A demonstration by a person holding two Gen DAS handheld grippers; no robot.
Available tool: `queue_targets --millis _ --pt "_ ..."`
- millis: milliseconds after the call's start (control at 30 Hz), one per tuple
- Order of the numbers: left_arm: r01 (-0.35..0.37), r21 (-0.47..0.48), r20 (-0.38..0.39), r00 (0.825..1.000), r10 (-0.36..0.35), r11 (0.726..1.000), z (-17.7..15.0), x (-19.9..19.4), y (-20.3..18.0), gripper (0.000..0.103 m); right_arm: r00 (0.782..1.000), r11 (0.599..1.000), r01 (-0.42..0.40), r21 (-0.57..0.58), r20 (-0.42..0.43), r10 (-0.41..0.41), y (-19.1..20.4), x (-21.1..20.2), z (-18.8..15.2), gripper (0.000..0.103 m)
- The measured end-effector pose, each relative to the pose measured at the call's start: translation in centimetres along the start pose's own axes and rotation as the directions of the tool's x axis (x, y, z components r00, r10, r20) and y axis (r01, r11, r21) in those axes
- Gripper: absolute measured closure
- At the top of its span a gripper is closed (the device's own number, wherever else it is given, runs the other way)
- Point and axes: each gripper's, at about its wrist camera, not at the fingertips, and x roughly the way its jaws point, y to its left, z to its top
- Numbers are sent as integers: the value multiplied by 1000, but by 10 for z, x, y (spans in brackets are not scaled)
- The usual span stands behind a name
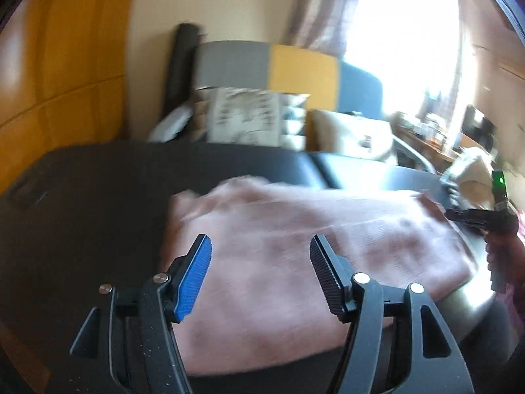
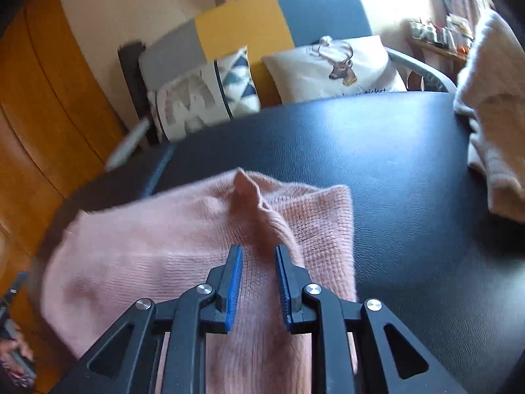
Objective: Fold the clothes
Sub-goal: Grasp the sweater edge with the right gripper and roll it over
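A pink knitted garment (image 1: 295,256) lies folded on the black leather surface (image 1: 82,197); the left wrist view is blurred. My left gripper (image 1: 259,246) is wide open and empty, just above the garment's near left part. In the right wrist view the same pink garment (image 2: 157,246) has a raised ridge of fabric running between my fingers. My right gripper (image 2: 259,256) is narrowed onto that ridge, with a small gap still showing between the pads. The right gripper also shows in the left wrist view (image 1: 472,216) at the garment's right edge.
A cream knitted garment (image 2: 492,115) lies at the right edge of the black surface (image 2: 393,164). Behind stand a grey, yellow and blue sofa (image 2: 262,19) with patterned cushions (image 2: 341,65), an orange wooden cabinet (image 1: 49,82) at the left, and a bright window (image 1: 400,32).
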Motion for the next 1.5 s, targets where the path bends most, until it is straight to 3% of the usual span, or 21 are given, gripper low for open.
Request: queue_targets --millis 100,200,300,433,500,600,633,767,933,1200,1500 --pt "86 82 -34 996 -84 993 8 27 -48 37 1000 999 11 39 13 -11 -15 -22 -6 82" --pt "131 151 -81 989 -120 980 7 55 -87 37 999 992 -1 128 -36 6 -41 -30 -20 79" --pt "125 222 -136 986 -97 967 -4 73 -114 37 992 974 -68 216 -93 90 -68 -32 -35 79" --pt "109 272 -204 978 -53 956 -22 90 -119 37 973 943 -135 304 -138 184 -92 -29 -55 74" --pt "97 312 -197 980 -36 945 -26 90 -121 37 963 907 -167 387 -133 234 -105 -25 -65 73" --pt "87 331 -197 980 -21 940 -30 89 -124 37 927 799 -295 524 -45 372 -123 -20 -76 69" --pt "86 328 -196 980 -21 941 -30 89 -125 37 923 793 -309 525 -35 383 -123 -20 -77 69" --pt "82 310 -189 982 -23 947 -29 93 -123 36 909 801 -344 491 -39 414 -114 -19 -74 54" --pt "90 302 -191 981 -32 949 -28 93 -120 36 892 822 -343 455 -118 437 -98 -9 -61 41" --pt "96 291 -187 981 -42 952 -28 90 -119 36 890 820 -324 472 -141 433 -82 12 -51 41" --pt "99 283 -180 982 -49 954 -28 89 -118 36 917 794 -280 539 -95 387 -127 -15 -54 41"
